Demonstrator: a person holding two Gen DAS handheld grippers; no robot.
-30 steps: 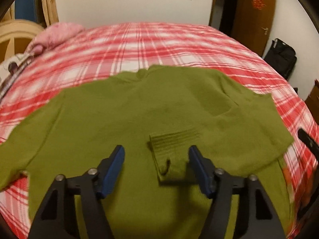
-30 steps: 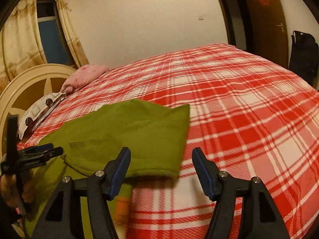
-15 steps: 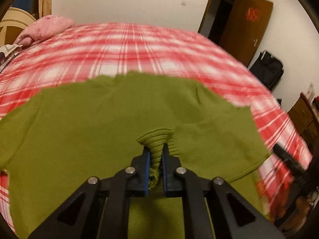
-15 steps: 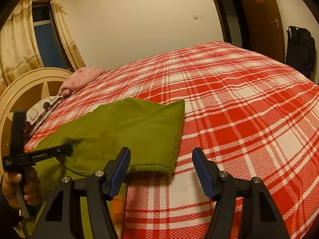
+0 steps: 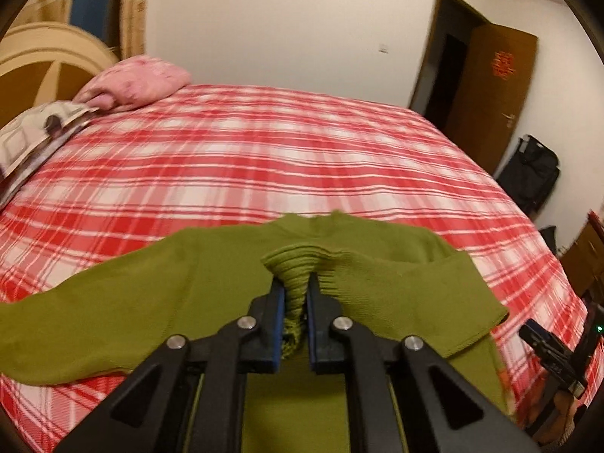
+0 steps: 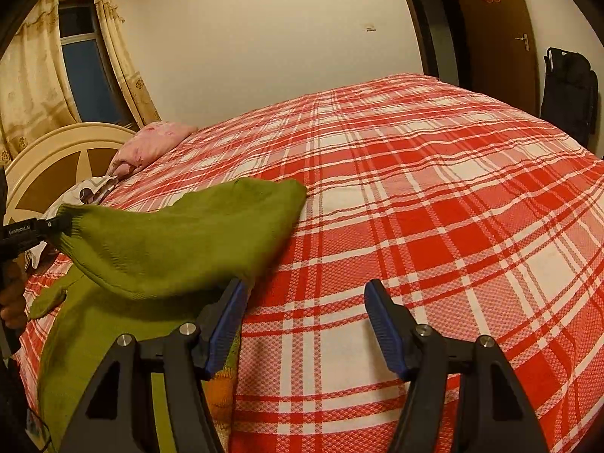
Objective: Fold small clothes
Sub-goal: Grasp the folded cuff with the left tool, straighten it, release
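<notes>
Barely started: my left gripper [image 5: 292, 304] is pinching the ribbed cuff [image 5: 292, 260] of the green sweater [image 5: 124, 302], which sprawls on the plaid bed [image 5: 264, 158] at 6 o'clock (one sleeve raised). Right gripper [image 6: 302, 322] spread, empty. Body folds all remain.

The left gripper [image 6: 56, 222] is displaying "GenRobot.AI" (white lettering); the door [image 6: 494, 30] is bearing a red ornament, unreadable.

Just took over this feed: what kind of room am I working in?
A bedroom, most likely: a large bed under a red plaid cover, a pink pillow by the headboard, and a curtained window.
</notes>
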